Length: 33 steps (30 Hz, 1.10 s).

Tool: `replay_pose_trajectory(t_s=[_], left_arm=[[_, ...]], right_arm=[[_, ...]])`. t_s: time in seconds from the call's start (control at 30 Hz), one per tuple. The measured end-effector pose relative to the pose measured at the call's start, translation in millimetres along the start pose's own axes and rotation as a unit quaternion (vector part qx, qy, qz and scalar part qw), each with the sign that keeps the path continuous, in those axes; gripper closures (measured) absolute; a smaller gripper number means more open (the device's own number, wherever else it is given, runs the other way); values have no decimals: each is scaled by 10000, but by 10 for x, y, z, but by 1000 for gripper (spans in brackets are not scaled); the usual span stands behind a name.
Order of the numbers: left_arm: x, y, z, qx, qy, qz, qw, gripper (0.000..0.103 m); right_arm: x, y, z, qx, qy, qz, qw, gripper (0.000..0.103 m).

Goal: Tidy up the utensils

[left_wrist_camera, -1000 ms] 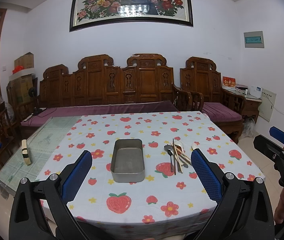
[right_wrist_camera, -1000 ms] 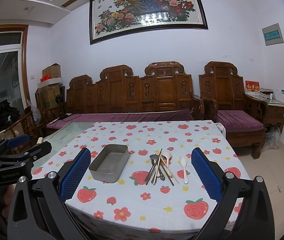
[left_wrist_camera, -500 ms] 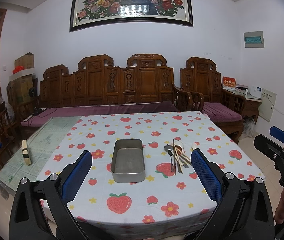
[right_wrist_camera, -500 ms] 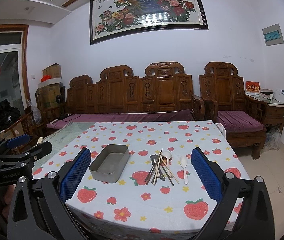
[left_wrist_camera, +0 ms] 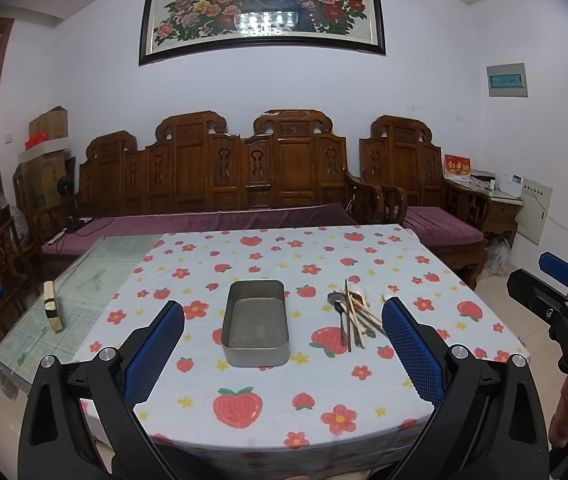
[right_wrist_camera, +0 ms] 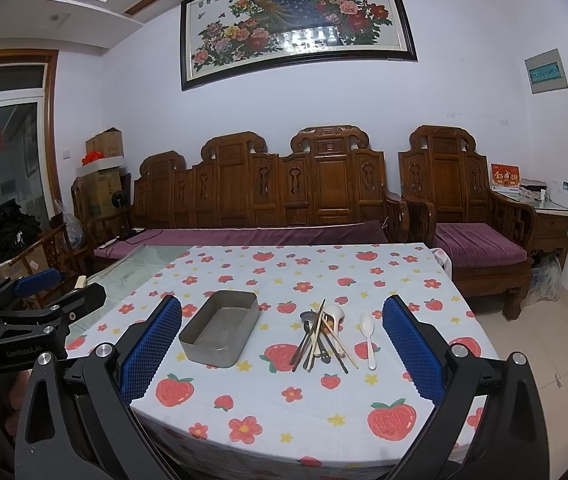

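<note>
An empty metal tin point(left_wrist_camera: 255, 323) point(right_wrist_camera: 220, 327) sits mid-table on the strawberry tablecloth point(left_wrist_camera: 284, 376). To its right lies a pile of utensils point(left_wrist_camera: 352, 314) point(right_wrist_camera: 322, 334): chopsticks, metal spoons and a white spoon. A separate white spoon point(right_wrist_camera: 368, 332) lies right of the pile. My left gripper point(left_wrist_camera: 282, 346) is open and empty, held before the table's near edge, facing the tin. My right gripper point(right_wrist_camera: 282, 344) is open and empty, also short of the table. Each gripper shows at the edge of the other's view.
A carved wooden sofa with purple cushions point(left_wrist_camera: 244, 184) stands behind the table. A glass-topped part of the table point(left_wrist_camera: 72, 292) at left carries a small wooden block point(left_wrist_camera: 53, 306). A side table with boxes point(right_wrist_camera: 540, 196) is at the right wall.
</note>
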State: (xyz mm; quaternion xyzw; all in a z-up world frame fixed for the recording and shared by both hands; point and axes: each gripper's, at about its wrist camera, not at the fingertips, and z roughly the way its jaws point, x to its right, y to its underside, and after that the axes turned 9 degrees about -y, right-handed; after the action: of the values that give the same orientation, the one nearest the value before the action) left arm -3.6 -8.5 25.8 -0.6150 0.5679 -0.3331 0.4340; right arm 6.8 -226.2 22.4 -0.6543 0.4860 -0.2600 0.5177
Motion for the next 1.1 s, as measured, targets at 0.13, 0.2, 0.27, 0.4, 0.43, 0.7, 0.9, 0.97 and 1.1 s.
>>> replay_pose_trajectory(t_s=[0.13, 0.2, 0.27, 0.4, 0.43, 0.7, 0.9, 0.97, 1.1], left_arm=[[0, -36, -24, -1, 2, 0, 10000, 7], [-3, -38, -29, -3, 0, 2, 10000, 7], [25, -97, -74, -21, 8, 7, 10000, 7], [39, -84, 29, -173, 30, 51, 9998, 7], [37, -61, 69, -222, 44, 67, 9997, 7], [105, 197, 455, -601, 229, 230, 9977, 7], [236, 320, 783, -800, 339, 433, 9953, 7], [276, 347, 886, -863, 368, 519, 9942, 7], [350, 386, 1100, -994, 484, 628, 9919, 7]], right_arm=[[-21, -15, 5, -4, 1, 10, 10000, 2], [5, 18, 9, 3, 0, -3, 10000, 3], [-15, 3, 15, -7, -1, 0, 10000, 3], [-44, -36, 35, -61, -4, 22, 10000, 3], [-44, -45, 63, -85, -5, 37, 10000, 3], [116, 29, 320, -326, -108, -20, 9994, 11], [337, 175, 645, -556, -184, -19, 9983, 23], [428, 190, 794, -650, -194, -12, 9977, 27], [624, 229, 1071, -801, -190, 7, 9966, 33]])
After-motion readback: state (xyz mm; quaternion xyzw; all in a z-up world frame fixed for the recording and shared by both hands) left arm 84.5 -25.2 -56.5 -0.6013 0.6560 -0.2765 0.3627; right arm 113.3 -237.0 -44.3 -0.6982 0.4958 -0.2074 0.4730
